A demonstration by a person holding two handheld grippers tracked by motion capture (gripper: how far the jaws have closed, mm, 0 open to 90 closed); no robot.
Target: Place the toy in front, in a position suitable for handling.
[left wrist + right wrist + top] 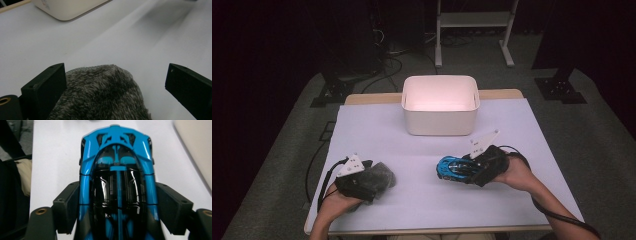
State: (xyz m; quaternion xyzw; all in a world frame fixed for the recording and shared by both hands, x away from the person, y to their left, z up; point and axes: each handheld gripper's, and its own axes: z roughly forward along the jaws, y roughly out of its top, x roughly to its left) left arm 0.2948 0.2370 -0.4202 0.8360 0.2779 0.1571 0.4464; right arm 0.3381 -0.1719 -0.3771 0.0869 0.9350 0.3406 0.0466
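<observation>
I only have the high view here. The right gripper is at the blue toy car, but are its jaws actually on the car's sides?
Observer: Yes. In the right gripper view both jaws press the flanks of the blue toy car.
Operator: And the left gripper, has it closed on that grey thing?
Observer: No. In the left gripper view one jaw touches the grey fuzzy cloth; the other stands apart from it, so the left gripper is open.
Operator: What is the cloth's texture?
Observer: Close up, a plush, mottled grey pile.
</observation>
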